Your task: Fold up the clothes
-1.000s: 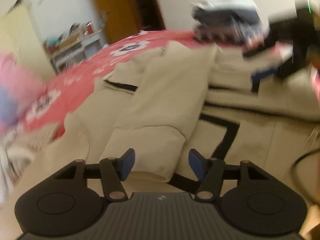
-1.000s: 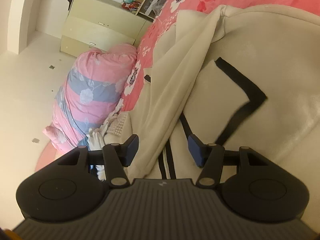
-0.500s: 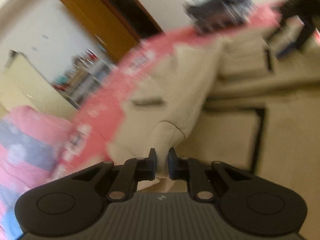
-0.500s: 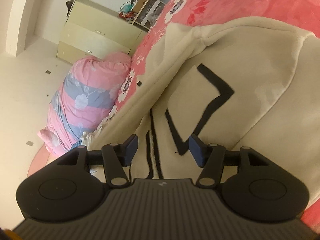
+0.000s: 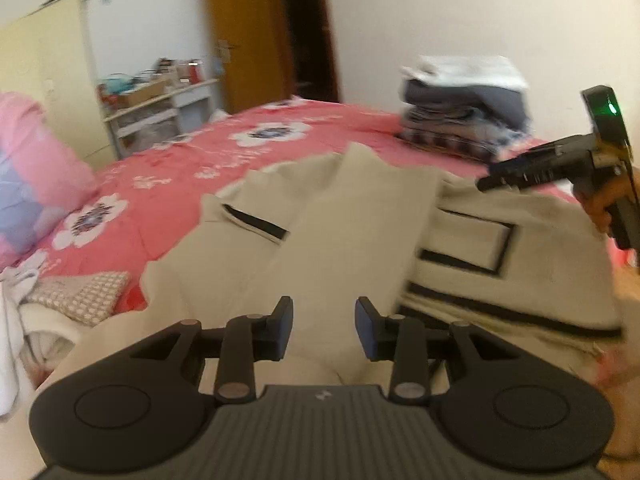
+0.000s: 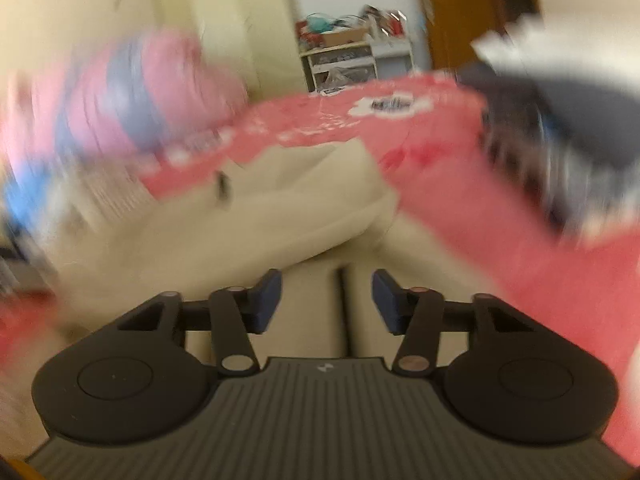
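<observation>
Red bedspread (image 5: 320, 128) with white flower prints fills the scene, flat cotton-looking cloth stretched across the bed. No readable writing anywhere; the only mark is a small pale logo on each gripper body, too small to make out. On that spread lies the cream garment (image 5: 352, 236), thick and soft like fleece, trimmed with black bands that outline boxy rectangles, and one sleeve or panel is folded lengthwise down the middle toward the camera. In the right wrist view, badly smeared with blur, the same cream cloth (image 6: 280, 216) sits right in front, a dark seam line running between the fingers.

Beyond it, a stack of folded clothes (image 5: 464, 116) in grey, white and patterned layers rests on the far side of the bed. At the left edge, a puffy pink and blue quilt bundle (image 5: 36, 184), and beside it a small checked cloth (image 5: 80, 296).

Left gripper (image 5: 323, 328): blue-padded fingers (image 5: 282, 330) spread apart, nothing between them, hovering just over the folded cream strip. Right gripper (image 6: 326, 300): fingers parted too, empty, low over the garment. From the left view that right gripper (image 5: 552, 168) shows as a black tool with a green light, held in a hand (image 5: 604, 204) over the garment's far right.
</observation>
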